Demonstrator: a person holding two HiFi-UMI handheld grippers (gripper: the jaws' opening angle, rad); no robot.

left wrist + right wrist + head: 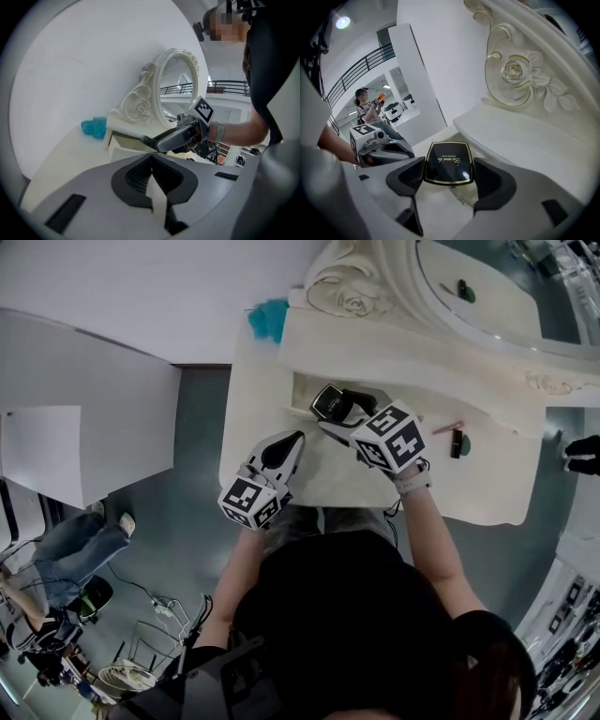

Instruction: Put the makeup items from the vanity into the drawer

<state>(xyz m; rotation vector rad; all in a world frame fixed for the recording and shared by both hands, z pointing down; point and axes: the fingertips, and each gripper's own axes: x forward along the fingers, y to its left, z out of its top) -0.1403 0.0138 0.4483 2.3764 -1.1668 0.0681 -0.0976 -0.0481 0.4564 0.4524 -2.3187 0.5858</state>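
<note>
My right gripper [328, 410] is shut on a black powder compact [330, 403] with a gold rim. It holds the compact flat between its jaws [449, 169], over the open drawer [305, 388] under the vanity's raised shelf. The compact [448, 161] fills the gap between the pads. My left gripper [296, 439] hovers over the vanity top just left of it, shut and empty [152, 165]. A pink pencil [448, 427], a black lipstick [457, 442] and a small green item [477, 441] lie on the vanity top at the right.
A teal object [269, 319] sits at the vanity's back left corner [94, 127]. The ornate oval mirror [469, 296] rises behind the shelf. Beyond the vanity's [253, 381] left edge lie grey floor and white tables [84, 399].
</note>
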